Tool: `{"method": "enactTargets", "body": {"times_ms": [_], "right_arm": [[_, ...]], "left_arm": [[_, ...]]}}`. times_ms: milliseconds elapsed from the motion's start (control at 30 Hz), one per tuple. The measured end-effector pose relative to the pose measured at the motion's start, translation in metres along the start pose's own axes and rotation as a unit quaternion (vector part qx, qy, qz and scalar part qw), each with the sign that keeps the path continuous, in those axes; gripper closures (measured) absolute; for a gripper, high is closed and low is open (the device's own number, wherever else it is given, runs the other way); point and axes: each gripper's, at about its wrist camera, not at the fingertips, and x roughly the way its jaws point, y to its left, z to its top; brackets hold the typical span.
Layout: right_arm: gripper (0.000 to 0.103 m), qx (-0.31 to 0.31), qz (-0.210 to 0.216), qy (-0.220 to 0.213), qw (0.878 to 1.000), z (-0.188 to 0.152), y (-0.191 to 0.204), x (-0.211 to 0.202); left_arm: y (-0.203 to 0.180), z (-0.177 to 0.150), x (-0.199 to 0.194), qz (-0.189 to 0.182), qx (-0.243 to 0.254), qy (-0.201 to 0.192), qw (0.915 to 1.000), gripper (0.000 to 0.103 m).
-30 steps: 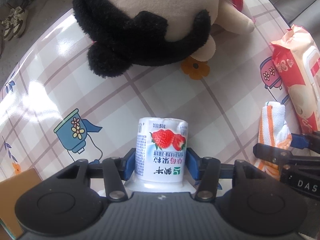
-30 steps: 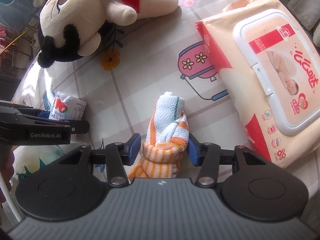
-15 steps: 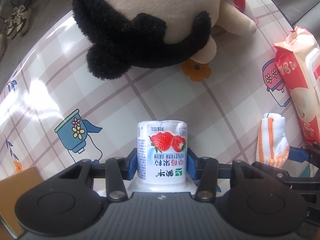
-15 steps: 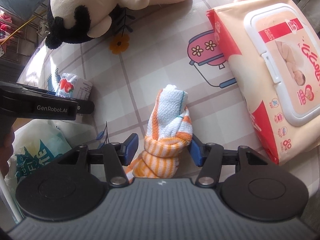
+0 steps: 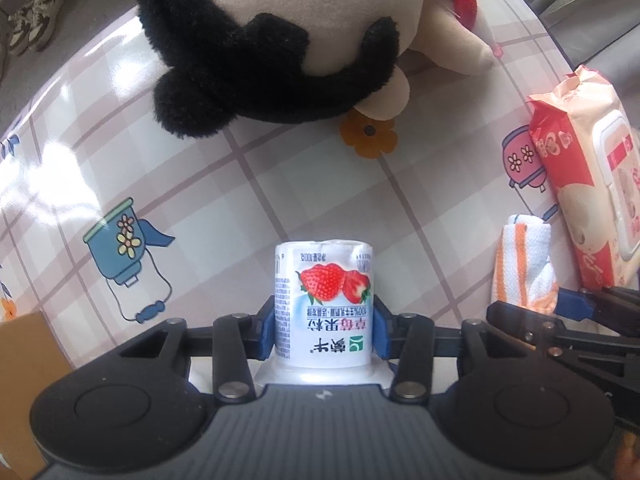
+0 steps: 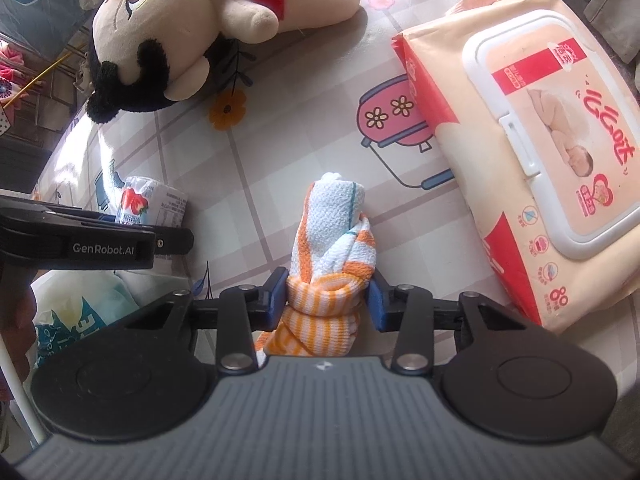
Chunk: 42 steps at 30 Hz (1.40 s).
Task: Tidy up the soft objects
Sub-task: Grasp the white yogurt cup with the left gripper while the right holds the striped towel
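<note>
Currently left gripper [image 5: 323, 330] is pinching the strawberry yogurt cup [image 5: 323, 304] between its blue pads, cup sitting inverted over the checked tablecloth [image 5: 248, 184]. Right gripper [image 6: 327, 300] is clamping the orange-striped rolled towel [image 6: 330, 256] at its knotted end, towel lying on the cloth beside the wet-wipes pack [image 6: 532, 152]. Plush doll [image 6: 180, 36] is lying at the far edge, well apart from both.

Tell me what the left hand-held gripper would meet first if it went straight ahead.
Probably the plush doll. The left hand-held gripper, shut on the strawberry yogurt cup, points across bare tablecloth toward the doll's black hair. Depth is hard to judge through the fisheye.
</note>
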Motion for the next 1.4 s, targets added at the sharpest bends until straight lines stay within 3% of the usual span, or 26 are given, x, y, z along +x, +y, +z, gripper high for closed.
{"method": "enactTargets", "body": {"times_ms": [100, 167, 367, 467, 533, 633, 767, 867, 933, 1033, 1133, 1233, 1400], "right_arm": [[0.063, 0.001, -0.001, -0.005, 1.000, 0.002, -0.003, -0.001], [0.063, 0.007, 0.002, -0.004, 1.000, 0.003, -0.006, -0.001], [0.063, 0.017, 0.018, 0.004, 1.000, 0.000, -0.018, -0.007], [0.063, 0.024, 0.028, 0.011, 0.999, -0.001, -0.024, -0.005], [0.063, 0.027, 0.034, 0.014, 0.999, -0.001, -0.028, -0.004], [0.062, 0.032, 0.043, 0.017, 0.998, -0.002, -0.032, -0.005], [0.061, 0.038, 0.055, 0.020, 0.998, -0.001, -0.034, -0.004], [0.061, 0.041, 0.066, 0.024, 0.997, 0.000, -0.035, -0.003], [0.061, 0.043, 0.071, 0.026, 0.996, 0.000, -0.036, -0.002], [0.061, 0.046, 0.076, 0.029, 0.996, 0.002, -0.038, -0.002], [0.061, 0.035, 0.073, 0.027, 0.996, 0.005, -0.039, -0.004], [0.061, 0.027, 0.072, 0.031, 0.997, 0.007, -0.042, -0.004], [0.061, -0.001, 0.068, 0.033, 0.997, 0.010, -0.038, -0.003]], "left_arm": [[0.005, -0.001, 0.003, -0.052, -0.048, 0.020, 0.9973, 0.057], [0.012, -0.001, 0.008, -0.090, -0.093, 0.044, 0.9906, 0.057], [0.034, -0.006, 0.018, -0.165, -0.211, 0.141, 0.9531, 0.056], [0.039, -0.006, 0.025, -0.177, -0.237, 0.199, 0.9343, 0.056], [0.036, -0.001, 0.029, -0.169, -0.239, 0.232, 0.9278, 0.056], [0.029, 0.014, 0.034, -0.131, -0.205, 0.251, 0.9369, 0.056], [0.023, 0.035, 0.033, -0.115, -0.182, 0.241, 0.9464, 0.054], [0.021, 0.042, 0.021, -0.119, -0.179, 0.208, 0.9543, 0.031], [0.019, 0.043, 0.008, -0.130, -0.179, 0.181, 0.9583, 0.028], [0.015, 0.037, -0.013, -0.131, -0.174, 0.136, 0.9664, 0.015], [0.002, 0.028, -0.029, -0.099, -0.141, 0.095, 0.9804, 0.007], [-0.012, 0.027, -0.030, -0.056, -0.083, 0.083, 0.9915, 0.006], [-0.038, 0.017, -0.011, 0.023, -0.007, 0.092, 0.9955, 0.008]]}}
